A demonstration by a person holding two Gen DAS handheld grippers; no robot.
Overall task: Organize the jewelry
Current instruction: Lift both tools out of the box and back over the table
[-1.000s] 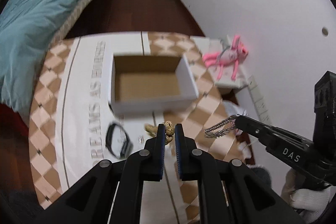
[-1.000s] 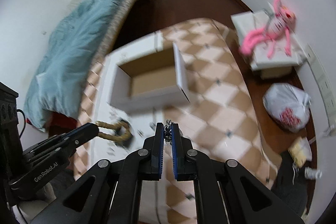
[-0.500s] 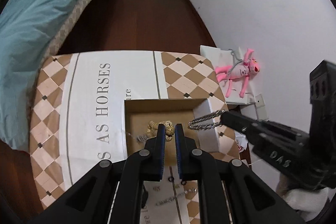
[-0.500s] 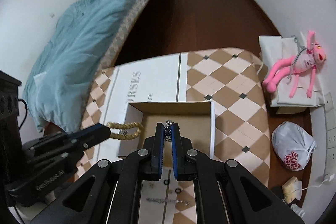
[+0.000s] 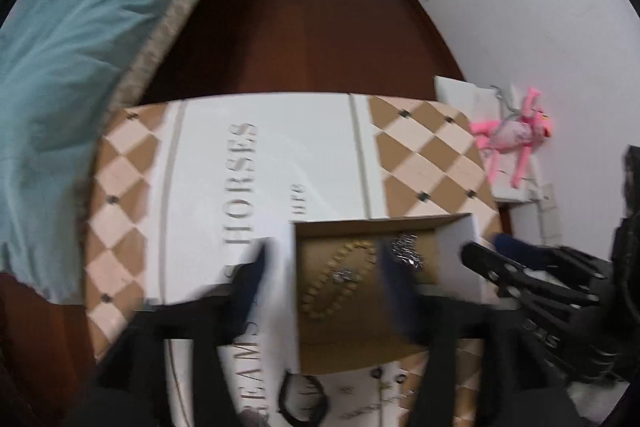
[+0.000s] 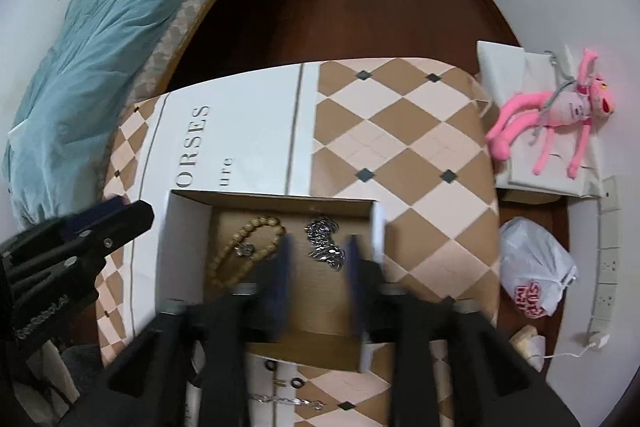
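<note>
An open cardboard box (image 6: 182, 247) with white outer walls sits on the patterned table. Inside it lie a tan bead bracelet (image 6: 244, 247) on the left and a silver chain (image 6: 326, 243) on the right; both also show in the left wrist view, the bracelet (image 5: 340, 279) and the chain (image 5: 406, 251). My left gripper (image 5: 324, 283) is open above the box with nothing in it. My right gripper (image 6: 318, 267) is open above the chain, also with nothing in it.
On the table in front of the box lie small dark rings (image 6: 296, 383), another silver chain (image 6: 284, 399) and a black band (image 5: 304, 397). A bed with a teal blanket (image 6: 100, 47) stands left. A pink plush toy (image 6: 560, 115) and a plastic bag (image 6: 534, 277) are right.
Both grippers have opened. The bead bracelet and the silver chain left the fingers and now lie on the box floor. Both grippers have moved slightly forward over the box.
</note>
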